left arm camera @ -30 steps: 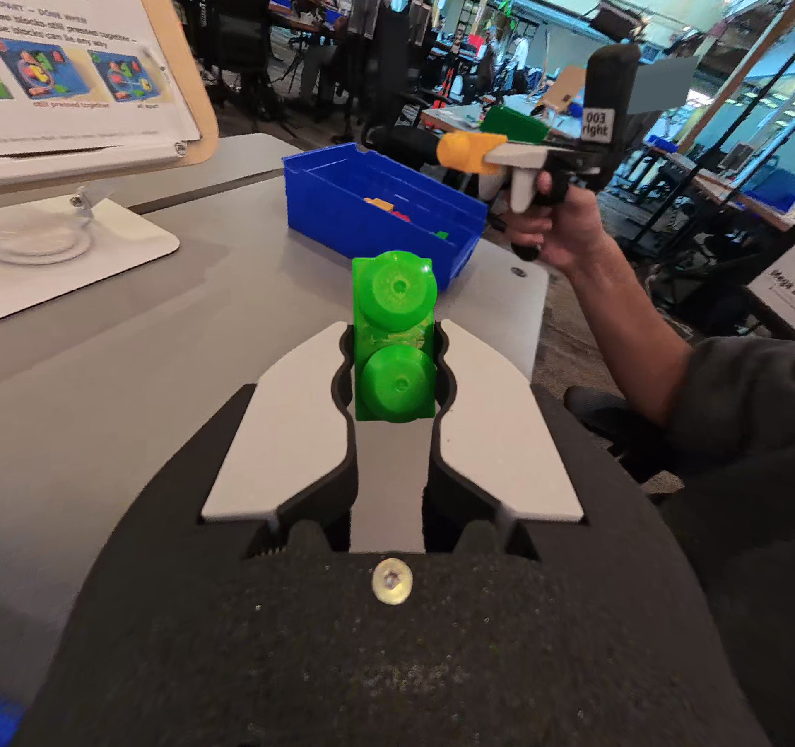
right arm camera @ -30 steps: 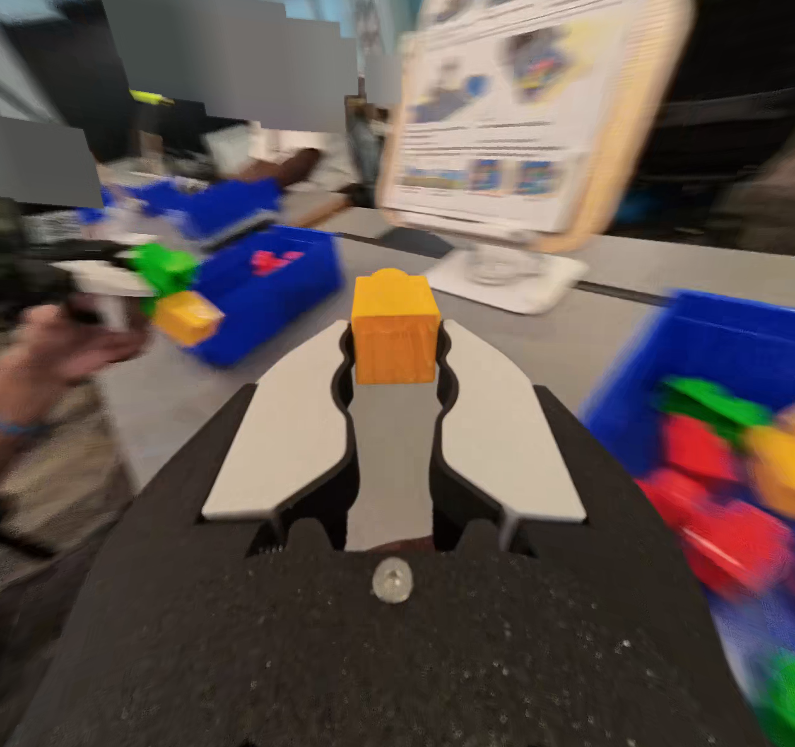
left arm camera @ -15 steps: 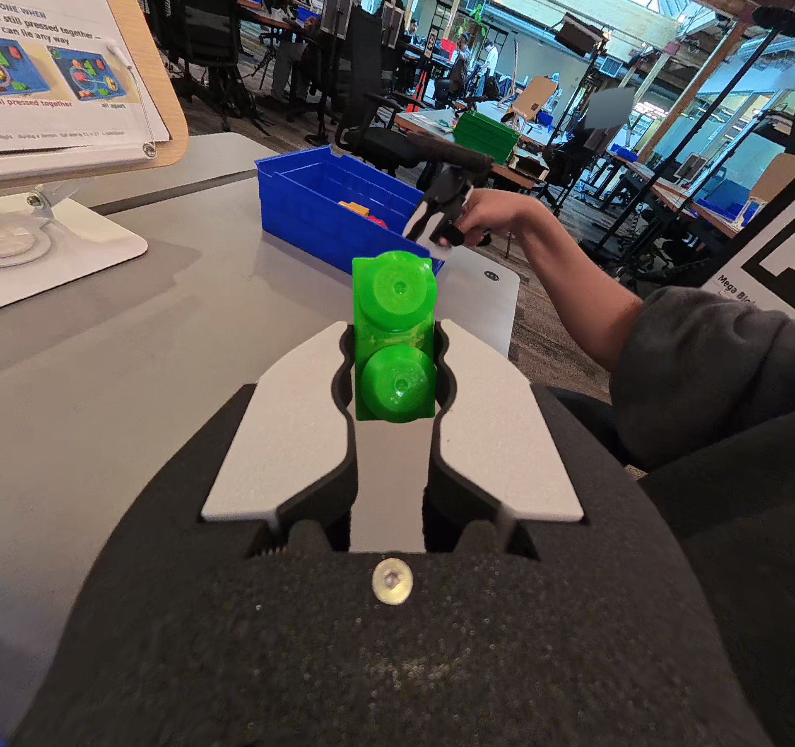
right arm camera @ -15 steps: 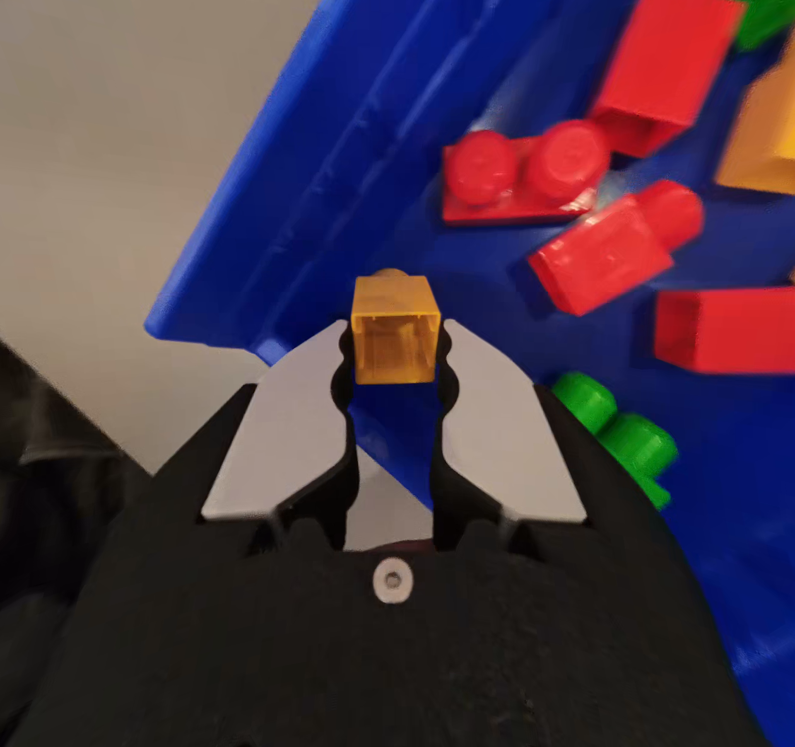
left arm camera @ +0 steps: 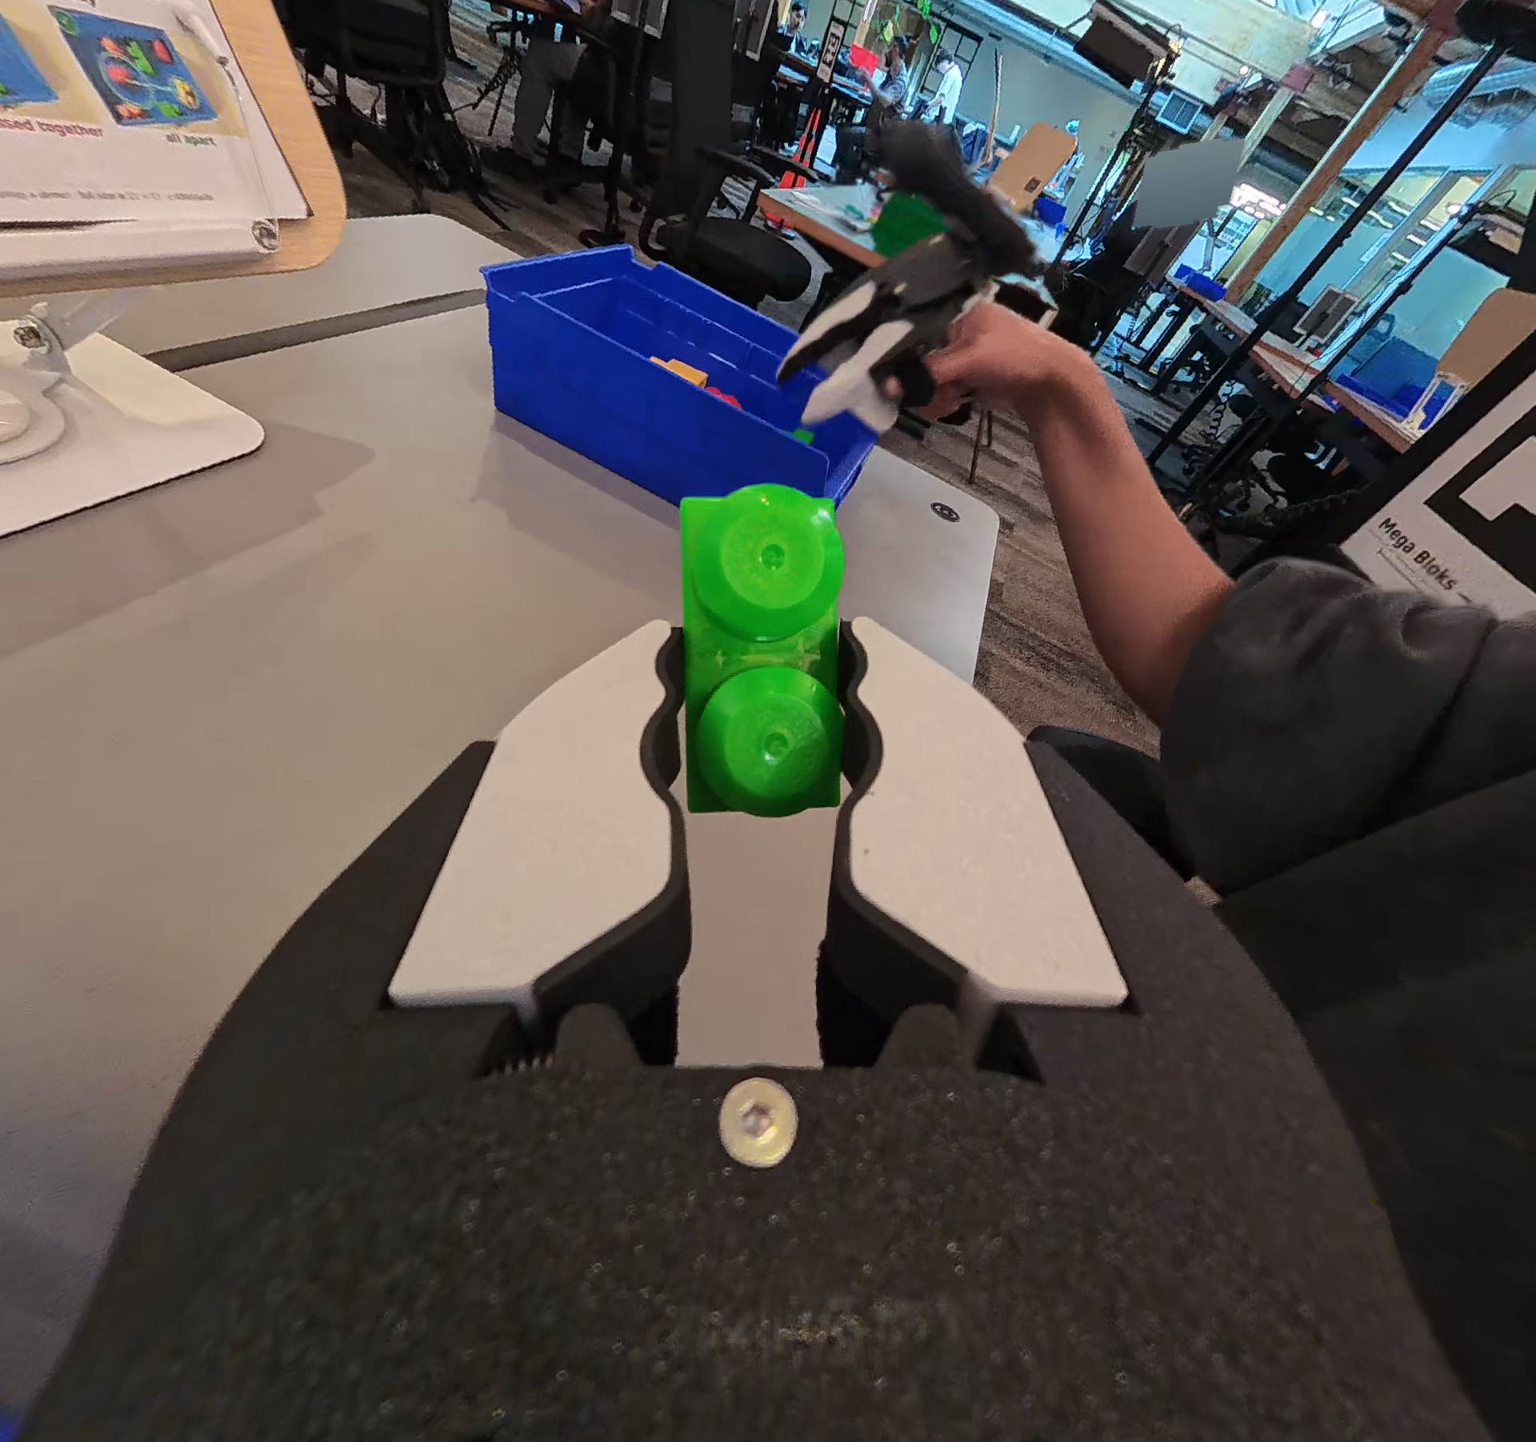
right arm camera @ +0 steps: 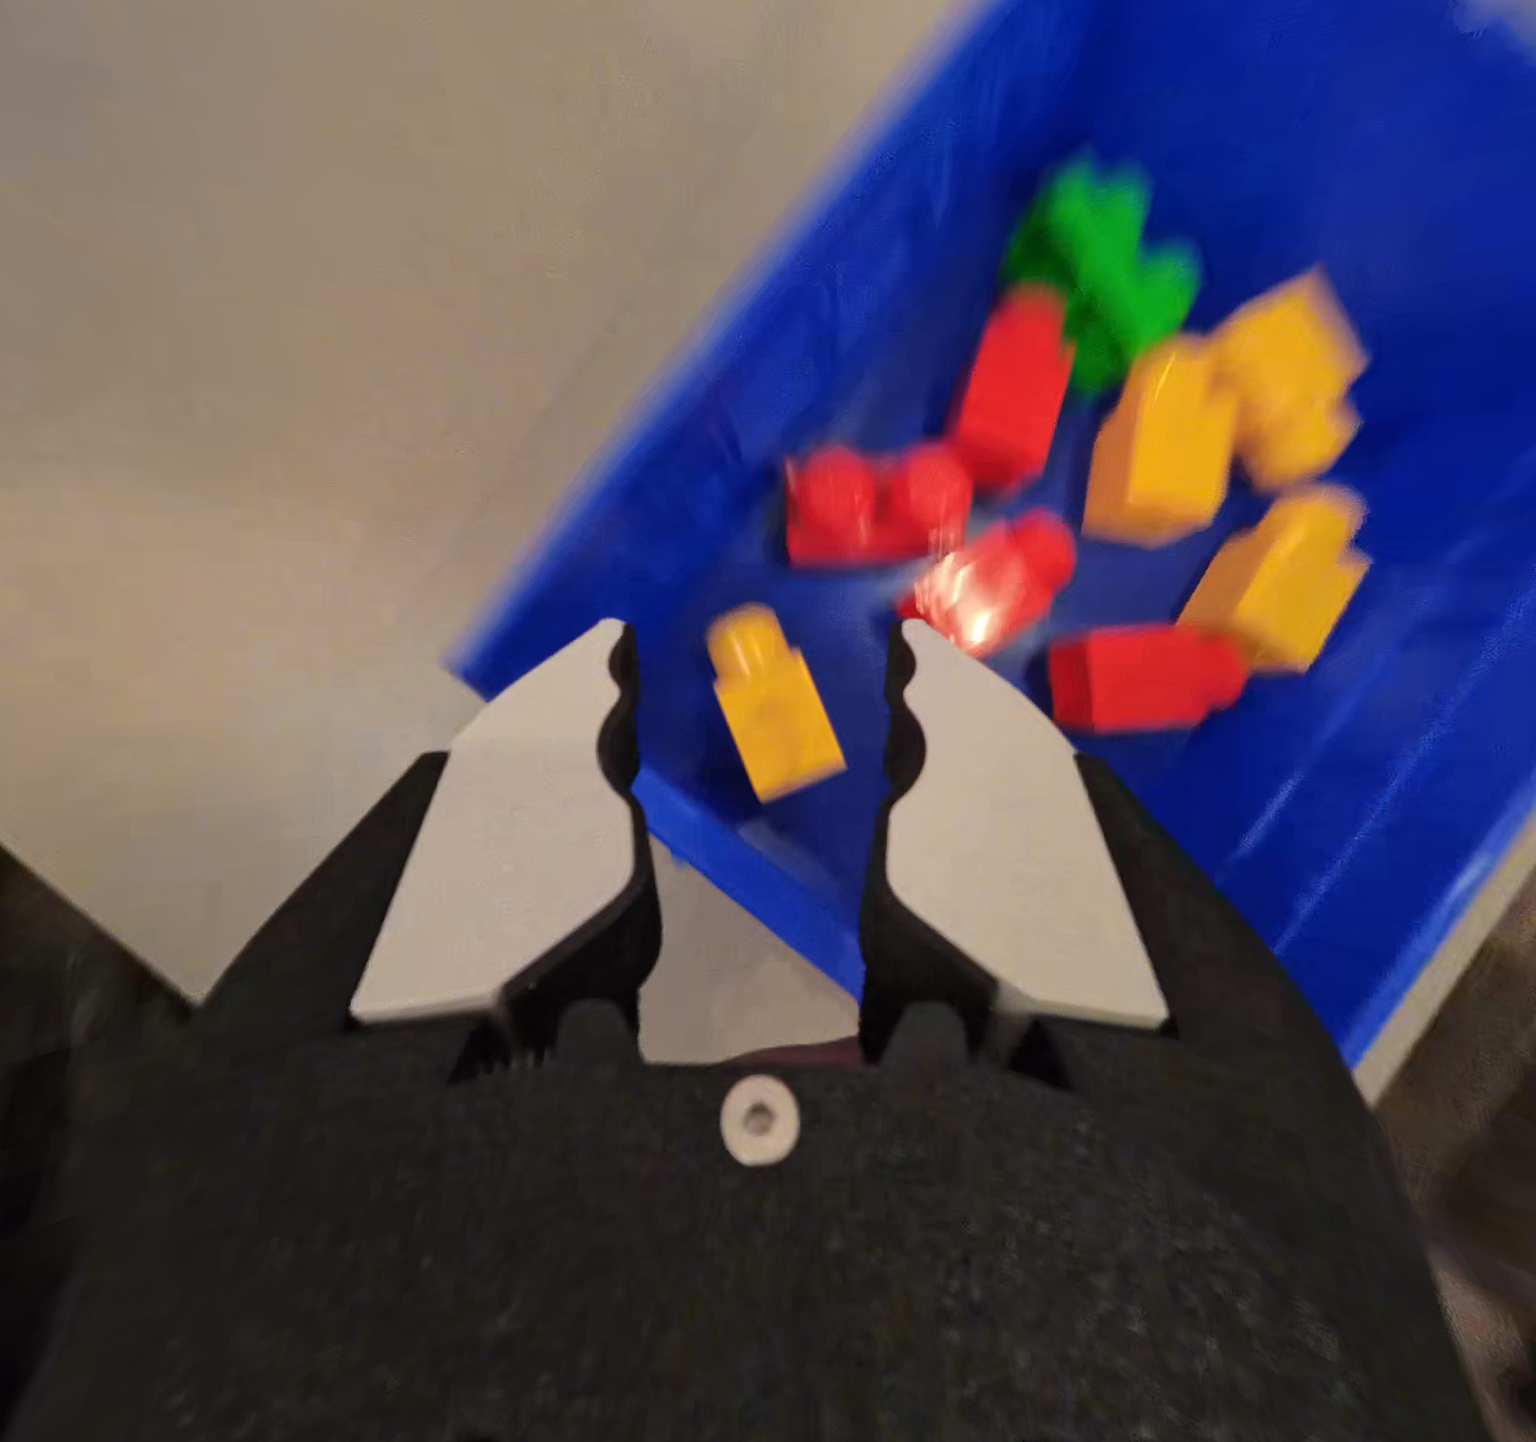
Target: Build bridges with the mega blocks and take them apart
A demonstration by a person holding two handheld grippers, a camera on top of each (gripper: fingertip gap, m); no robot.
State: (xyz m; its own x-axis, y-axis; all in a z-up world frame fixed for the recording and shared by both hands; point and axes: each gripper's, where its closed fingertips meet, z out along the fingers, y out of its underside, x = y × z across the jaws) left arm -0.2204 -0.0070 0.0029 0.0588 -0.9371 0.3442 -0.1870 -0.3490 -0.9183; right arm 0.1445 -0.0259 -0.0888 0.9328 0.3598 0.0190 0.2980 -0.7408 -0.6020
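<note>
My left gripper (left arm camera: pixel 758 638) is shut on a green two-stud block (left arm camera: pixel 760 654) and holds it above the grey table. My right gripper (right arm camera: pixel 758 642) is open and empty above the near corner of a blue bin (right arm camera: pixel 1330 197). A small yellow block (right arm camera: pixel 777 708) is loose between and beyond its fingertips, inside the bin. The bin holds several red, yellow and green blocks (right arm camera: pixel 1014 397). In the left wrist view the right gripper (left arm camera: pixel 856 355) hovers over the right end of the blue bin (left arm camera: pixel 632 397), held by a hand.
An instruction board on a white stand (left arm camera: pixel 141 73) is at the back left of the table (left arm camera: pixel 291 654). A person's forearm (left arm camera: pixel 1114 530) reaches in from the right. The table's edge (left arm camera: pixel 956 571) is just right of the bin. The right wrist view is blurred. Tip to tip, the grippers are about 40 cm apart.
My right gripper swung over the blue bin, opened, and let go of the yellow block, which now lies loose in the bin. My left gripper still holds the green block.
</note>
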